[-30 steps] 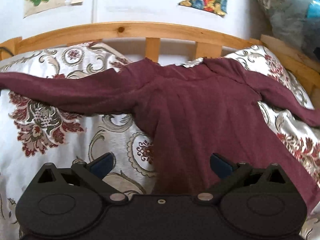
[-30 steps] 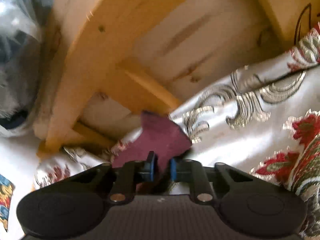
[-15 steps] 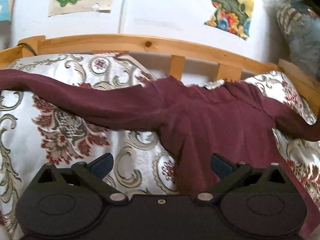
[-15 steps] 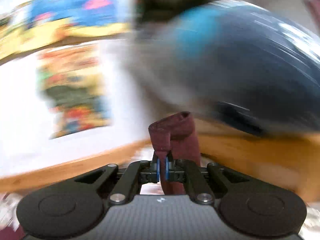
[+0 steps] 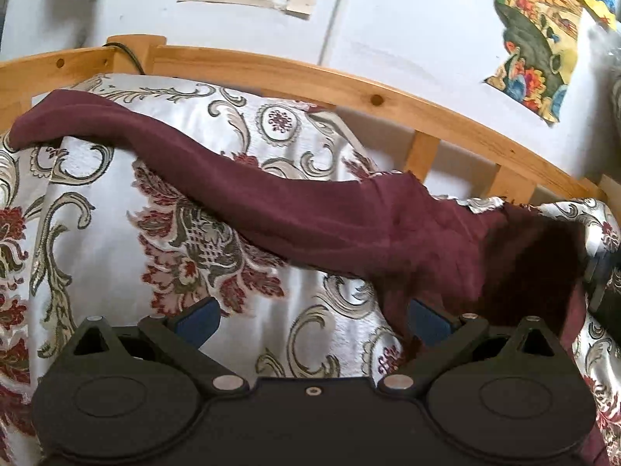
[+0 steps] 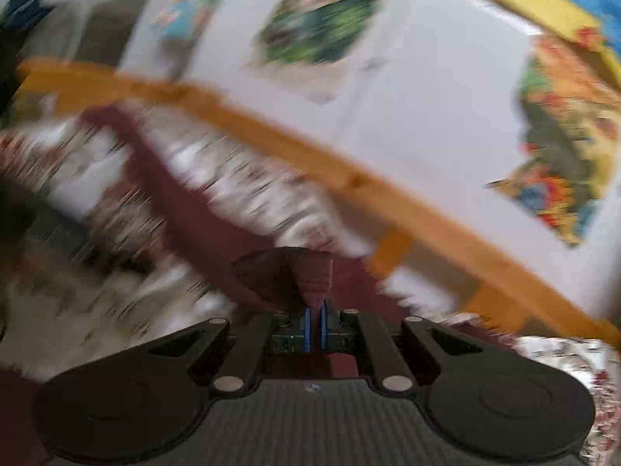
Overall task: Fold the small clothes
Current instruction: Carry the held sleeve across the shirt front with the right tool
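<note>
A maroon long-sleeved top (image 5: 407, 233) lies on the patterned bedspread (image 5: 116, 233), its left sleeve (image 5: 155, 143) stretched out toward the far left. My left gripper (image 5: 310, 318) is open and empty, hovering over the bedspread at the top's left side edge; its right finger (image 5: 429, 322) is at the cloth. My right gripper (image 6: 314, 326) is shut on the cuff of the right sleeve (image 6: 310, 275) and carries it over the top's body. The right wrist view is blurred by motion. The right gripper's body shows at the right edge of the left wrist view (image 5: 605, 291).
A wooden bed rail (image 5: 349, 89) runs along the far side of the bed, with a white wall and colourful posters (image 5: 535, 39) behind it. A black cable (image 5: 128, 54) hangs over the rail's left post.
My right gripper has swung the right sleeve cuff up from the bed's right edge and over toward the left across the top. My left gripper has shifted left along the top's side.
</note>
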`<state>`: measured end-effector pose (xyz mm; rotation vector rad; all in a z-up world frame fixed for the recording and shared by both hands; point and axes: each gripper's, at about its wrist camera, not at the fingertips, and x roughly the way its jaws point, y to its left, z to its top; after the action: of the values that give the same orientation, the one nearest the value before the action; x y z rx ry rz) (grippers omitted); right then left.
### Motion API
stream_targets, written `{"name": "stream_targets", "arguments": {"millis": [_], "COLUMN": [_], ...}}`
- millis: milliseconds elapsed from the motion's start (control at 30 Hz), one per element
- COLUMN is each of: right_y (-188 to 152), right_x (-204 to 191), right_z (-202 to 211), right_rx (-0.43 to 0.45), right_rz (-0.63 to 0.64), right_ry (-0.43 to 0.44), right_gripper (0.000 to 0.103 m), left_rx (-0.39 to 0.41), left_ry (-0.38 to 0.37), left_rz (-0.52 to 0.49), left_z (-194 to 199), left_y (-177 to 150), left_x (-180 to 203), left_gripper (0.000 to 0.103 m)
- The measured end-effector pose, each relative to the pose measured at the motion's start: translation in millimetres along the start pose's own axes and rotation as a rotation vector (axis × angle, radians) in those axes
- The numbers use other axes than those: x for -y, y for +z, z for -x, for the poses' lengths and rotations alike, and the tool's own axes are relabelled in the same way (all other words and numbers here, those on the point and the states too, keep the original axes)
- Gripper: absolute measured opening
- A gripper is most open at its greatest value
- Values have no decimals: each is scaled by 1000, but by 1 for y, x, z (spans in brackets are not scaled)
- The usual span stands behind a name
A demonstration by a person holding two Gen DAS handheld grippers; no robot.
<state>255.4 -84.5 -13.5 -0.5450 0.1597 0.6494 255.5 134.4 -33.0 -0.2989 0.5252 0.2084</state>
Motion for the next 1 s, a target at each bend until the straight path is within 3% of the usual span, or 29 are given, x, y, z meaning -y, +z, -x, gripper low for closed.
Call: {"name": "stream_targets", "arguments": {"millis": [167, 200, 267, 300, 333, 467, 600, 767, 833, 967, 1000], "right_y": [-26, -31, -37, -40, -43, -50, -61, -82, -95, -109, -112], "right_x": [-44, -47, -49, -47, -44, -16, 38, 142, 182, 219, 224], "right_z": [0, 0, 5, 11, 17, 33, 36, 9, -3, -26, -30], "right_rx": [-97, -109, -136, -145, -146, -167, -210, -251, -236, -263, -268], "right_rz": [130, 141, 135, 121, 105, 20, -124, -513, -672, -761, -778], "right_ry": [93, 107, 159, 178, 196, 156, -26, -264, -289, -271, -279], "right_gripper": [7, 12, 36, 59, 69, 70, 70, 55, 52, 51, 34], "left_rx": [-3, -2, 4, 8, 10, 15, -34, -116, -129, -160, -167], "left_ry": [-18, -33, -67, -82, -97, -140, -166, -111, -101, -117, -122], "left_rz": [5, 9, 14, 13, 11, -20, -87, -222, -234, -189, -176], "left_z": [-6, -7, -10, -11, -13, -23, -41, -62, -66, -73, -74], "left_y": [-1, -1, -2, -2, -3, -6, -16, -37, -40, -38, -38], "left_x": [-3, -3, -3, -3, -2, 8, 24, 42, 43, 36, 34], "left_gripper": [102, 102, 102, 102, 102, 102, 102, 102, 102, 102, 102]}}
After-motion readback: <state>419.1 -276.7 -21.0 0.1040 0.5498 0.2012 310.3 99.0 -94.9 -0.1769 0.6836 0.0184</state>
